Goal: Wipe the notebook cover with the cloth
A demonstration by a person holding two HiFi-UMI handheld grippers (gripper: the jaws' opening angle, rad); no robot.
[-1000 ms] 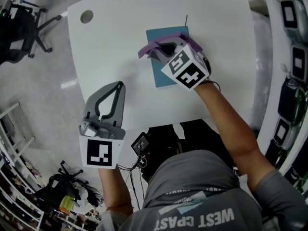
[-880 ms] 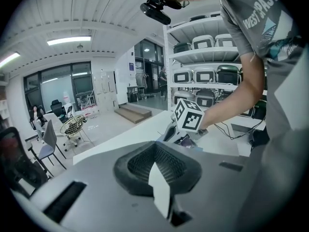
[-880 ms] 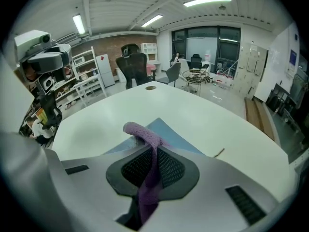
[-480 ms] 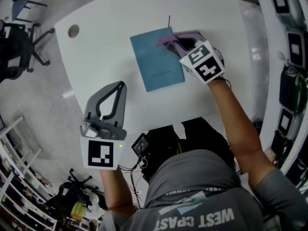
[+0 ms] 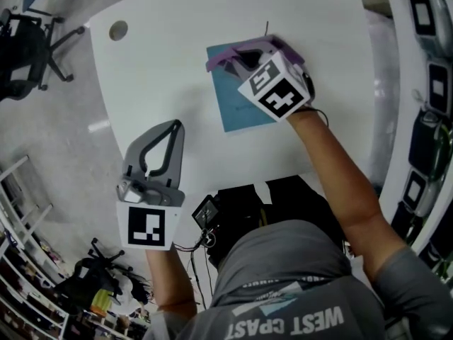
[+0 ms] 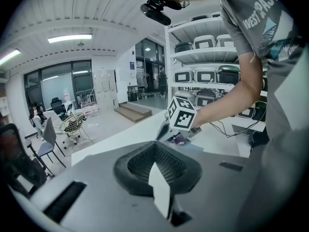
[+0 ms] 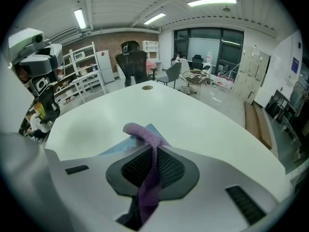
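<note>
A teal notebook point(image 5: 244, 113) lies flat on the white table point(image 5: 163, 69), a little right of its middle. My right gripper point(image 5: 228, 65) hovers over the notebook's far end, shut on a purple cloth point(image 5: 235, 50) that drapes onto the cover. In the right gripper view the cloth point(image 7: 145, 135) runs up between the closed jaws and curls over the notebook point(image 7: 115, 148). My left gripper point(image 5: 175, 126) is held over the table's near left part, shut and empty. From the left gripper view, the right gripper's marker cube point(image 6: 182, 114) and the cloth point(image 6: 179, 139) show ahead.
A round cable hole point(image 5: 118, 30) sits in the table's far left corner. A thin dark stick point(image 5: 267, 27) lies just beyond the notebook. Shelves with bins point(image 5: 428, 83) line the right side. An office chair point(image 5: 28, 48) stands on the floor at the left.
The right gripper swept the cloth to the notebook's right edge half a second ago, then back left over its far end. The left gripper stayed put.
</note>
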